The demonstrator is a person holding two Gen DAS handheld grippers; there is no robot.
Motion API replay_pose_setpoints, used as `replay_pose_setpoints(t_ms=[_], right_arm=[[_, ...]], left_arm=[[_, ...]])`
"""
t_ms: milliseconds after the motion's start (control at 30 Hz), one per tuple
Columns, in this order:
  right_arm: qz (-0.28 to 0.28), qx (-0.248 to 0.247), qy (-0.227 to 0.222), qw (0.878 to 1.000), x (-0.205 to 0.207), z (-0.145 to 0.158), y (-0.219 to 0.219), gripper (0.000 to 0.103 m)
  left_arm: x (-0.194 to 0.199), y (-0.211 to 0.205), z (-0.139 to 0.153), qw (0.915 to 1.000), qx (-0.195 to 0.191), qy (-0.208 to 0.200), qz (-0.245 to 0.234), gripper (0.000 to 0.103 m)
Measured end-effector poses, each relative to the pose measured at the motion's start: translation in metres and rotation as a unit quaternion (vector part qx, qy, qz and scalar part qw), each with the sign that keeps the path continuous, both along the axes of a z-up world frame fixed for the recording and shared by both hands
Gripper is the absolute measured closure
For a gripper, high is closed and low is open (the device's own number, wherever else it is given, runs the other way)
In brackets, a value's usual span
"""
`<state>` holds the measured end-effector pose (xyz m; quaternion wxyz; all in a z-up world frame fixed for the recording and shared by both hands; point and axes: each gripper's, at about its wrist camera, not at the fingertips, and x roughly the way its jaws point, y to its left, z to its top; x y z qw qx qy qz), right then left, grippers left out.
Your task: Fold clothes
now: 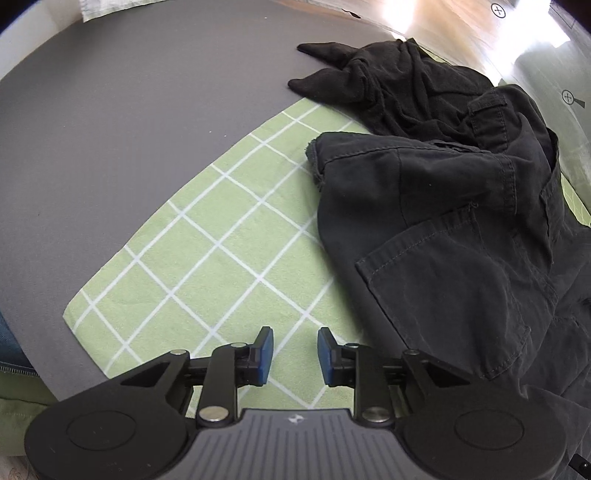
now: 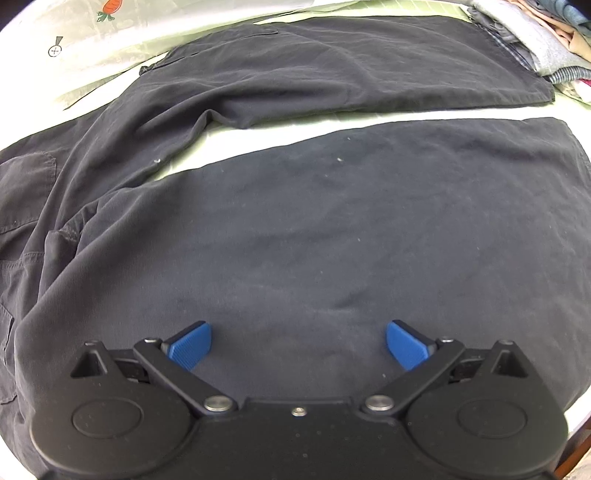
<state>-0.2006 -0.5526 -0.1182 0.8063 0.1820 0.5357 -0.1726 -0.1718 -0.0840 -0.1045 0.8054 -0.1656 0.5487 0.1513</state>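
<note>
Dark grey trousers (image 2: 332, 221) lie spread out, both legs stretching to the right; the near leg fills the right wrist view and the far leg (image 2: 351, 70) lies beyond a pale gap. My right gripper (image 2: 298, 345) is wide open and empty just above the near leg. In the left wrist view the trousers' waist and back pocket (image 1: 454, 236) lie bunched at the right. My left gripper (image 1: 295, 356) is open and empty over the green checked cloth (image 1: 207, 258), left of the waist.
A crumpled black garment (image 1: 388, 85) lies beyond the waist. The grey mat (image 1: 110, 129) spreads to the left. A stack of folded clothes (image 2: 546, 40) sits at the far right past the leg ends. A pale carrot-print cloth (image 2: 110, 33) lies at the far left.
</note>
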Motion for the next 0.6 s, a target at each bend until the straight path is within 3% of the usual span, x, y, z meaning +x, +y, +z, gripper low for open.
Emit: replay_pose_setpoints(t_ms=[367,500,600], right_arm=[[-0.023,-0.048,0.008,0.999,-0.01,-0.006,0.009,0.0],[-0.039,-0.054,-0.001,0.998,-0.013,-0.006,0.011,0.0],[-0.045,-0.059,-0.004,0.997,-0.014,-0.006,0.013,0.0]], left_arm=[[0.047,-0.002,-0.005,0.998,0.012,-0.006,-0.062,0.047],[0.057,-0.001,-0.005,0.9965,0.011,-0.015,-0.082,0.045],[0.06,0.007,-0.005,0.9964,-0.01,-0.031,-0.078,0.045]])
